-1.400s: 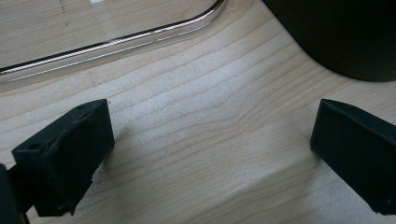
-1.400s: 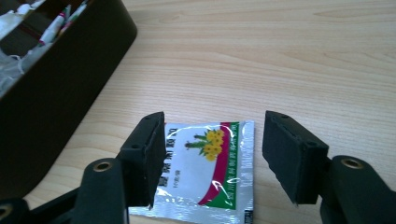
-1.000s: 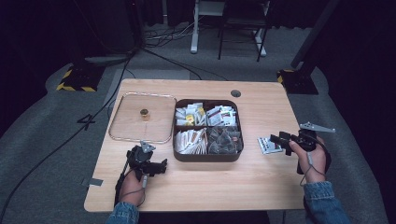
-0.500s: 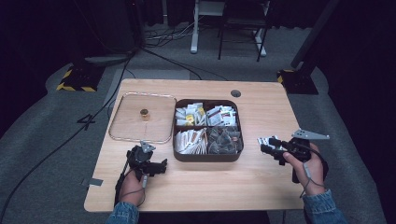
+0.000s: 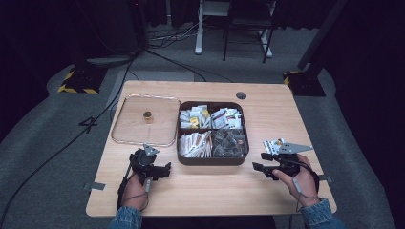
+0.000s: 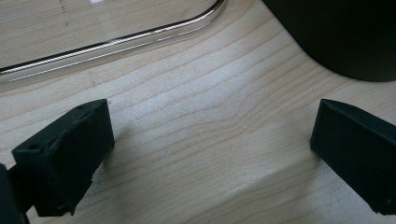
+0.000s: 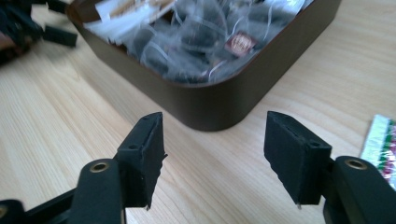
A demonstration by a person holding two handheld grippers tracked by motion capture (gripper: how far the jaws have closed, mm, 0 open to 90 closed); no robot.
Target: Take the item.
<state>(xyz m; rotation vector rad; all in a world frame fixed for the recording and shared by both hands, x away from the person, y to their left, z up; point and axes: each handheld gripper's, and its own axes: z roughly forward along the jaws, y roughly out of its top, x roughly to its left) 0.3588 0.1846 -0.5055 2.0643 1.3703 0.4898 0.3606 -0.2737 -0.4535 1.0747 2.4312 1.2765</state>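
left gripper [image 5: 165, 170] jaws spread | right gripper [image 5: 258, 161] jaws spread, facing tea box [image 5: 212, 160]

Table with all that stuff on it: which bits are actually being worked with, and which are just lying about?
In use:
brown box of tea bags
small packet beside it
right gripper, open
left gripper, open

Lying about:
clear lid
chair
floor cables
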